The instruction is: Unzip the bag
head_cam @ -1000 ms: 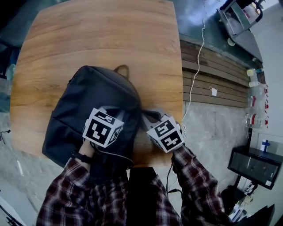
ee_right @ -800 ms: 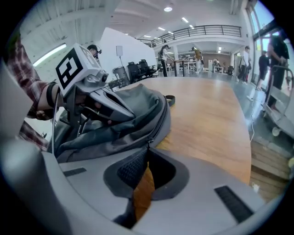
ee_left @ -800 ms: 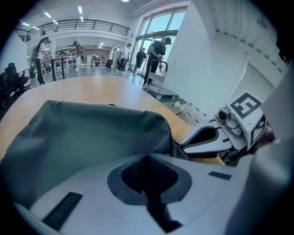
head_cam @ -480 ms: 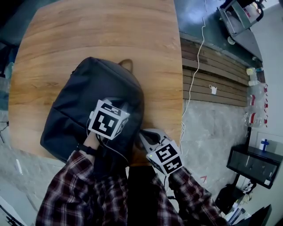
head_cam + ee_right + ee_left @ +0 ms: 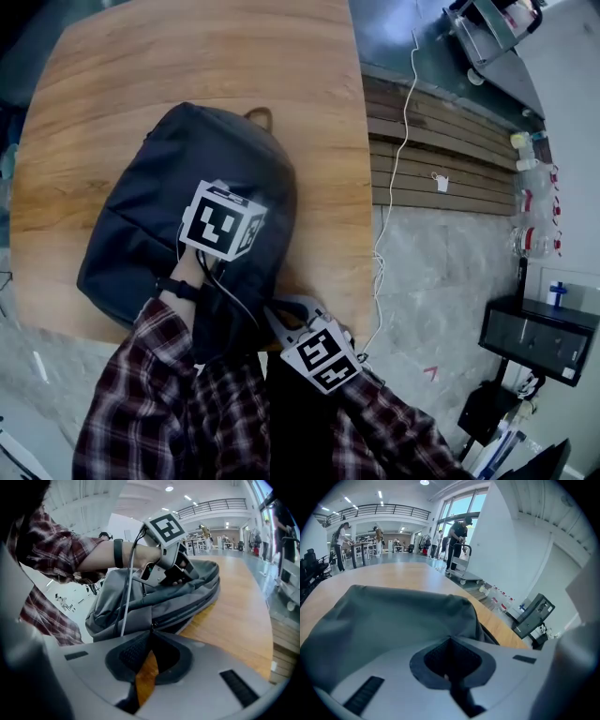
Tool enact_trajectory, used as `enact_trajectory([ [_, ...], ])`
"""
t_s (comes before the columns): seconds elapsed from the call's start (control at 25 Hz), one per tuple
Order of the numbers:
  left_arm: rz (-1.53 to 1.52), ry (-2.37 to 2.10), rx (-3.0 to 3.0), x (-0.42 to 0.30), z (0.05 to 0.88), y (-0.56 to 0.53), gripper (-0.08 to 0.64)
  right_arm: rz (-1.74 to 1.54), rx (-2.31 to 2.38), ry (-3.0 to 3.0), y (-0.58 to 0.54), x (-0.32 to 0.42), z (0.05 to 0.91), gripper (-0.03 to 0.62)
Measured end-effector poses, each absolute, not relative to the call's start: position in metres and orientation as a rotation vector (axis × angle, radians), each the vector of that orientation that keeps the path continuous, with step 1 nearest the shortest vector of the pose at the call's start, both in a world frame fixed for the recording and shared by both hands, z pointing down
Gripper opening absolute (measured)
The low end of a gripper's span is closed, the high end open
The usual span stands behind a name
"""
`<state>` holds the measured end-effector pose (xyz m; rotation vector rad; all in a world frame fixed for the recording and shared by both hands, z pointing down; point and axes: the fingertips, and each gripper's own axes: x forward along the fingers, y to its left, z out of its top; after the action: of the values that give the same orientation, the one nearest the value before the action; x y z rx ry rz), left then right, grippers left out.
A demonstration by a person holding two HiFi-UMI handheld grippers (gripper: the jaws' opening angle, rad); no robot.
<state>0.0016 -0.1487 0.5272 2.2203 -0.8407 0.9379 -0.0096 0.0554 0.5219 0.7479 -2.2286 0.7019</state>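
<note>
A dark grey backpack lies flat on the wooden table, its carry loop at the far end. My left gripper rests on top of the bag, jaws shut on a fold of its fabric; the right gripper view shows it pinching the upper panel. My right gripper is at the bag's near corner by the table's front edge. Its jaws meet at the tip, shut on the small zipper pull. The zipper track runs along the bag's side.
A white cable trails over the floor and a strip of wooden slats right of the table. A black box, bottles and a cart stand further right. People stand far off.
My right gripper has drawn back toward the person and leftward along the bag's near side, off the table's edge. The left gripper stays on the bag, which shifted slightly left.
</note>
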Motion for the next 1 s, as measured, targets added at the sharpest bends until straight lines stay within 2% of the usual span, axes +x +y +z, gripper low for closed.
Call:
enact_trajectory([
  [0.12,0.924,-0.86,2.238,0.001,0.525,-0.15,0.008,0.682,0.779,-2.224,0.053,-0.003,0.521,0.02],
  [0.28,0.876,-0.897,2.269,-0.006,0.516,-0.144,0.008,0.865,0.871,-2.265,0.051,0.022,0.511,0.02],
  [0.48,0.65,-0.969,2.314,-0.023,0.461,-0.116,0.008,0.922,1.02,-2.351,0.017,0.048,0.465,0.02],
  [0.8,-0.038,-1.173,2.323,-0.063,0.306,-0.076,0.008,0.591,1.071,-2.626,-0.056,0.007,0.334,0.018],
  [1.0,-0.212,-1.273,2.302,-0.092,0.249,-0.04,0.008,0.447,1.028,-2.701,-0.045,-0.021,0.281,0.018],
])
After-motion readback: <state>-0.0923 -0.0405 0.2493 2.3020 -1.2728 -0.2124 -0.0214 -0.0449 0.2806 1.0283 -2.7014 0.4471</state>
